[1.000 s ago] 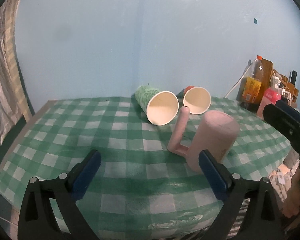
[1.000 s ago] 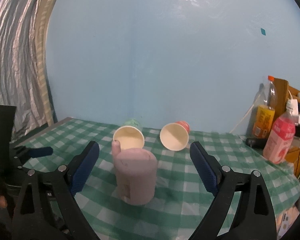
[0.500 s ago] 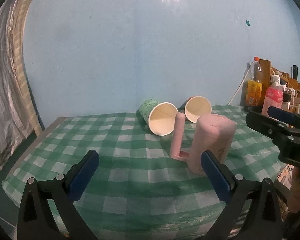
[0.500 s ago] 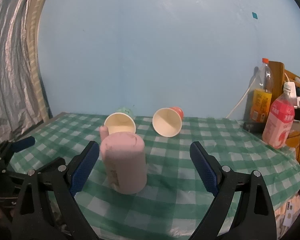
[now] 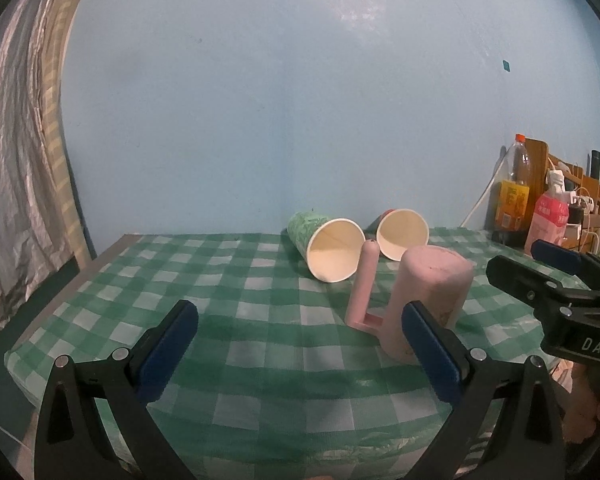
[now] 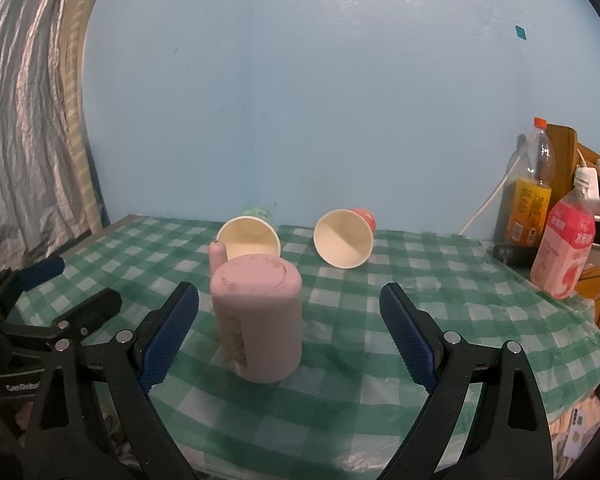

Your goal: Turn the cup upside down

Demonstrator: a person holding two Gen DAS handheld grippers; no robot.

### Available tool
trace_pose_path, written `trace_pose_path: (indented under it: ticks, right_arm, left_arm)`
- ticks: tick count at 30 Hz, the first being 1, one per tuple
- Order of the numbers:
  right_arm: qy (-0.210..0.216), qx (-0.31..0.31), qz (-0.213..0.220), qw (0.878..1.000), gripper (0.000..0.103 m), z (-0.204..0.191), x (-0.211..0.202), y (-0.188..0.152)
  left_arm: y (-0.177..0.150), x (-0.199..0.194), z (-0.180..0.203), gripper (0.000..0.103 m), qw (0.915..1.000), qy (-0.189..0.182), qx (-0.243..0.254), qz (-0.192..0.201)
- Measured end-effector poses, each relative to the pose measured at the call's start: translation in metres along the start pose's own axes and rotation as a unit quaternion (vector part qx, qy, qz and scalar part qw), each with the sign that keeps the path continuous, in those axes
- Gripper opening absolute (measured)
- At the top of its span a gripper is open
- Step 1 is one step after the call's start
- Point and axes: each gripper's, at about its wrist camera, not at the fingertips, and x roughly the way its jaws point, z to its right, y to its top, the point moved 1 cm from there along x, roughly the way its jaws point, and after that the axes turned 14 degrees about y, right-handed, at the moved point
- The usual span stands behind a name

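Note:
A pink mug (image 5: 432, 296) with a long handle (image 5: 363, 284) stands upside down on the green checked tablecloth (image 5: 228, 280); it also shows in the right wrist view (image 6: 258, 312). A green paper cup (image 5: 328, 246) and a red paper cup (image 5: 402, 232) lie on their sides behind it, mouths toward me. My left gripper (image 5: 296, 350) is open and empty, its right finger just in front of the mug. My right gripper (image 6: 290, 340) is open and empty, the mug standing ahead between its fingers.
Bottles (image 6: 528, 196) and a pink carton (image 6: 564, 248) stand at the table's back right by a wooden rack and cables. A silver curtain (image 5: 16, 160) hangs at left. The table's front edge (image 5: 260, 432) is close below the grippers.
Both grippers have drawn back and lowered away from the mug. The mug stands still, upside down. Both stay open.

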Motion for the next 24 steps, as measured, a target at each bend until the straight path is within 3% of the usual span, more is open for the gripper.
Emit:
trace_pose_path:
  ticks: [24]
  right_arm:
    - [0.000,0.000,-0.005,1.000,0.091,-0.0005,0.0027,-0.0023]
  left_arm:
    - [-0.0031,0.0007,0.0054,0.103,0.9997,0.016,0.019,-0.006]
